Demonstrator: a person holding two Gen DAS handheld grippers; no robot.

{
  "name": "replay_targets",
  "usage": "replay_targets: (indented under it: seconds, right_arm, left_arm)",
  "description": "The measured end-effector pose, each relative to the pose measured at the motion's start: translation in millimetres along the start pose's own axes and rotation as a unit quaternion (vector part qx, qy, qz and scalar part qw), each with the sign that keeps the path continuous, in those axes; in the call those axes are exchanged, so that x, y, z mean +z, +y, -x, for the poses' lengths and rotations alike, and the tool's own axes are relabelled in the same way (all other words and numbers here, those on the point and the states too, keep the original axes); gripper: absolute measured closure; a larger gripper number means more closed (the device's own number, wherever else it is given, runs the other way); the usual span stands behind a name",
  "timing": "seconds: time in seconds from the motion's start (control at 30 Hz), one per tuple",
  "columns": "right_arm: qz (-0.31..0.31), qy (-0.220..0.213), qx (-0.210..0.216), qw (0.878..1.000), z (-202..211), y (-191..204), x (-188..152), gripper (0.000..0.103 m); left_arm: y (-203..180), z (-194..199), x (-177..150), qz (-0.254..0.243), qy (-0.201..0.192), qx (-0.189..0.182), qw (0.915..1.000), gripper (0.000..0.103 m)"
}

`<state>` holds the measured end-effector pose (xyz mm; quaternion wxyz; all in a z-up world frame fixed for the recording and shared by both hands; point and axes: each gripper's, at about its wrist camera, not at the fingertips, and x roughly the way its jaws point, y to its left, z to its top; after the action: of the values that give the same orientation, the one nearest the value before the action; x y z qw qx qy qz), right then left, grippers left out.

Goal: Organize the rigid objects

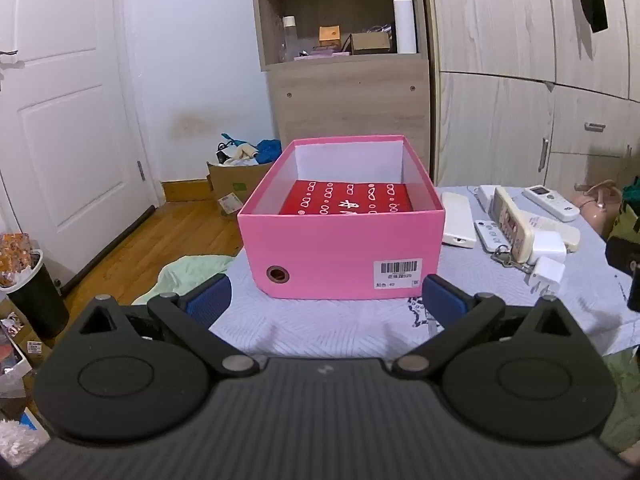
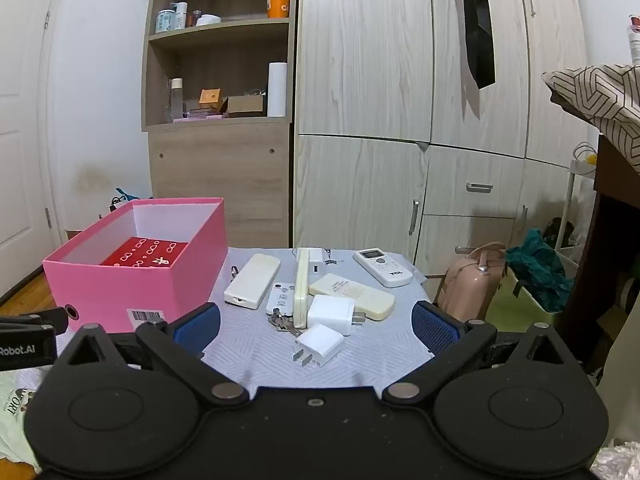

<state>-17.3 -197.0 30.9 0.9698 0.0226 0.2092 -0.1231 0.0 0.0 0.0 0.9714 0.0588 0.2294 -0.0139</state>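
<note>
step: first pick | left gripper (image 1: pixel 326 294) wide open, empty, facing box (image 1: pixel 344 256) | right gripper (image 2: pixel 316 326) wide open, empty | nearest charger (image 2: pixel 320 345) between its tips, untouched | advice: straddle flat sides, clear the keys (image 2: pixel 282 322)

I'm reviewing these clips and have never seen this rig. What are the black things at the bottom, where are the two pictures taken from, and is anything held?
Each picture comes from a camera mounted on a hand-held gripper, looking forward along its fingers. The black parts with blue pads are the left gripper and the right gripper. Both have their jaws wide open and hold nothing. On the cloth-covered table stands an open pink box with a red packet inside. Beside it lie several remote controls, two white chargers and some keys.
</note>
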Motion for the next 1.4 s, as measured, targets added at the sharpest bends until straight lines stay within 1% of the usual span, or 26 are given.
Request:
replay_targets:
  seconds: [0.03,0.07,0.17,0.27,0.37,0.53,0.73,0.83,0.93,1.07,1.4]
  right_arm:
    - [0.001,-0.003,0.000,1.000,0,0,0,0.000]
    - [0.000,-0.002,0.001,1.000,0,1,0,0.000]
    - [-0.001,-0.002,0.001,1.000,0,1,-1,0.000]
    - [-0.002,-0.001,0.001,1.000,0,2,-1,0.000]
    - [-0.002,-0.001,0.000,1.000,-1,-2,0,0.000]
    - [-0.005,-0.001,-0.003,1.000,-1,-2,0,0.000]
    - [-0.006,-0.001,-0.006,1.000,-2,0,-1,0.000]
    - [-0.006,-0.001,-0.006,1.000,-1,-1,0,0.000]
    - [-0.008,-0.001,-0.006,1.000,-1,-2,0,0.000]
    - [-0.008,-0.002,-0.005,1.000,-1,-3,0,0.000]
    - [-0.002,0.001,-0.006,1.000,-2,-1,-2,0.000]
  left_arm:
    - [0,0,0,-0.001,0.002,0.002,1.0000,0.000]
    - [0,0,0,0.009,-0.008,-0.003,0.9999,0.000]
    - [0,0,-1,0.005,0.001,-0.009,0.9999,0.000]
    - [7,0,1,0.018,0.010,-0.021,0.9996,0.000]
    - [6,-7,-1,0.028,0.009,-0.018,0.9994,0.000]
    - [5,-6,-4,0.020,-0.010,-0.010,0.9997,0.000]
    - [5,2,-12,0.021,-0.057,-0.028,0.9978,0.000]
    - [5,1,-12,0.030,-0.054,-0.028,0.9977,0.000]
    - [5,0,-13,0.023,-0.048,-0.025,0.9983,0.000]
    - [4,-1,-14,0.013,-0.051,-0.018,0.9985,0.000]
    - [7,-4,-16,0.014,-0.044,-0.013,0.9988,0.000]
